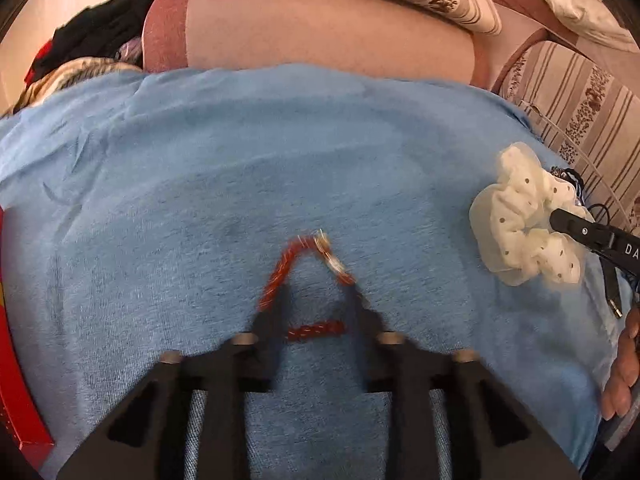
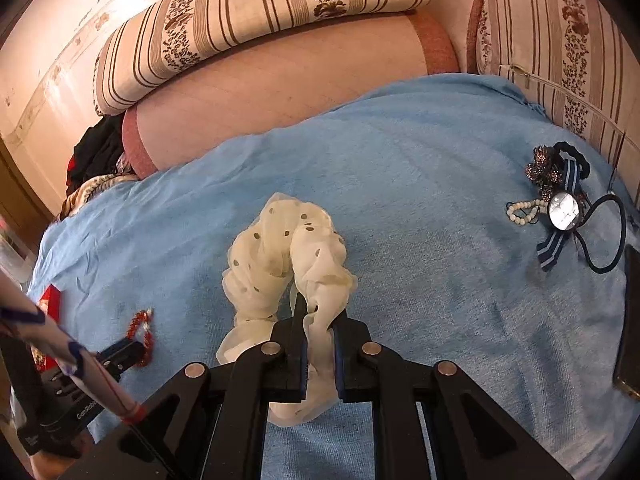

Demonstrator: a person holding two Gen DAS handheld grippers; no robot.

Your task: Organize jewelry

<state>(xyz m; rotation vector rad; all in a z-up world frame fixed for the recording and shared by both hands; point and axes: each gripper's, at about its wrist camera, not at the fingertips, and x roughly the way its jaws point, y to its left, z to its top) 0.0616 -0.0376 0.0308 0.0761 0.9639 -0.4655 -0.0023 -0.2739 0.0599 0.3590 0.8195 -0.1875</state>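
A red beaded bracelet (image 1: 298, 276) with a silver section lies on the blue towel (image 1: 200, 168). My left gripper (image 1: 316, 300) is open, its fingers straddling the bracelet, one tip on each side. The bracelet (image 2: 140, 334) also shows in the right wrist view beside the left gripper. My right gripper (image 2: 319, 320) is shut on a white dotted scrunchie (image 2: 280, 256), which also shows in the left wrist view (image 1: 524, 220).
A pile at the right holds a blue striped bow with a round gem (image 2: 562, 216), a white bead string (image 2: 520, 210), a dark brooch (image 2: 542, 170) and black hair ties (image 2: 608, 236). A phone (image 2: 630, 320) lies far right. Striped cushions (image 2: 260, 16) stand behind. A red box (image 1: 16, 380) sits left.
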